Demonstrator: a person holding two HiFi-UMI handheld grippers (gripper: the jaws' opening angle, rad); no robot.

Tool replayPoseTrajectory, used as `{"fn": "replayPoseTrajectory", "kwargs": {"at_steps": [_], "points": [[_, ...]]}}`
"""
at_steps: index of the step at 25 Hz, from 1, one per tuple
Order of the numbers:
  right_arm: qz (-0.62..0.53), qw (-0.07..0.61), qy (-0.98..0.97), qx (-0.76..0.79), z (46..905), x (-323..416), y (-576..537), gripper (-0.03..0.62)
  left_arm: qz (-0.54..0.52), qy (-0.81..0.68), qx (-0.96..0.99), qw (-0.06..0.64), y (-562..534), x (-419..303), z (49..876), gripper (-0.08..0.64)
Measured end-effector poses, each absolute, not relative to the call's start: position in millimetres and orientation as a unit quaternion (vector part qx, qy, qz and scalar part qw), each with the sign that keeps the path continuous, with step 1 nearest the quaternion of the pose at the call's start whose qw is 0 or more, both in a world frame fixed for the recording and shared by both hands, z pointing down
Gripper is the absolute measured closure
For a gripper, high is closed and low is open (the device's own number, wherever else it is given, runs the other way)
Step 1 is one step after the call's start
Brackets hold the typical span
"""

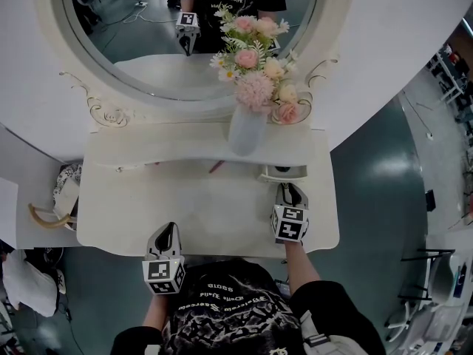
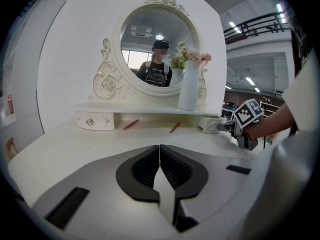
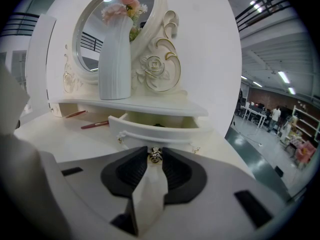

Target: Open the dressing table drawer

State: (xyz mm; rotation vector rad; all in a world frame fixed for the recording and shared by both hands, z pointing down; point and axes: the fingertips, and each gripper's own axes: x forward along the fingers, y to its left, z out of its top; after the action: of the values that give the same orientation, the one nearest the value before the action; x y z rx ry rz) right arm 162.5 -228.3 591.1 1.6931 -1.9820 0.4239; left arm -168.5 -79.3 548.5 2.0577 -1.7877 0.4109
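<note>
White print showing on black shirt at near edge, upside down, too blurred for reading. Cubes on left hand-held gripper and right hand-held gripper carrying square black-and-white code patterns, not letters.

The left gripper hangs empty, jaws together, before the cream dressing table. Ahead, 2 slim red pens lie under its shelf, between a small closed white drawer and the right gripper.
</note>
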Motion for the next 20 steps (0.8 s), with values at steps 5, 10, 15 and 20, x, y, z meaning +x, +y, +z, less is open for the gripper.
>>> {"fn": "replayPoseTrajectory", "kwargs": {"at_steps": [5, 10, 15, 20], "points": [[0.155, 0.247, -0.726, 0.623, 590.3, 162.0, -226.4, 0.492, 0.144, -0.636, 0.733, 0.191, -79.9, -169.0, 548.6, 0.543], [0.156, 0.249, -0.724, 0.624, 591.9, 162.3, -225.6, 0.492, 0.141, -0.637, 0.734, 0.190, -81.4, -170.6, 548.4, 0.543], [0.155, 0.249, -0.723, 0.625, 591.5, 162.0, -223.5, 0.492, 0.141, -0.636, 0.734, 0.189, -81.3, -171.8, 548.6, 0.543], [0.154, 0.250, -0.723, 0.625, 591.2, 162.3, -222.8, 0.492, 0.141, -0.634, 0.737, 0.190, -82.0, -170.9, 549.0, 0.543]]}}
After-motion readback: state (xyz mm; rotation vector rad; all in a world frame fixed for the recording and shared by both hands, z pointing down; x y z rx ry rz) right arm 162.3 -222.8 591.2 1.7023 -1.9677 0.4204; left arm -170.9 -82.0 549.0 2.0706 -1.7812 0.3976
